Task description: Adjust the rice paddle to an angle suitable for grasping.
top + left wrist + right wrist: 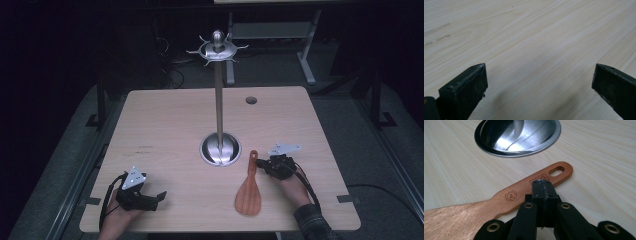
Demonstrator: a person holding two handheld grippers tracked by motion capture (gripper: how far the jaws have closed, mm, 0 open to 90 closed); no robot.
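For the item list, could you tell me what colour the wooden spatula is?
Reddish-brown wood, seen best in the right gripper view: the spatula.

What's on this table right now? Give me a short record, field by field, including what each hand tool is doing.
Surface: pale wooden table
Centre item: tall shiny metal stand with hooks on top and a round base
Work item: reddish-brown wooden spatula with a slotted handle, lying flat beside the base
Right tool: jaws shut, tips at the spatula's handle, whether they grip it is unclear
Left tool: jaws wide open over bare wood, nothing between them
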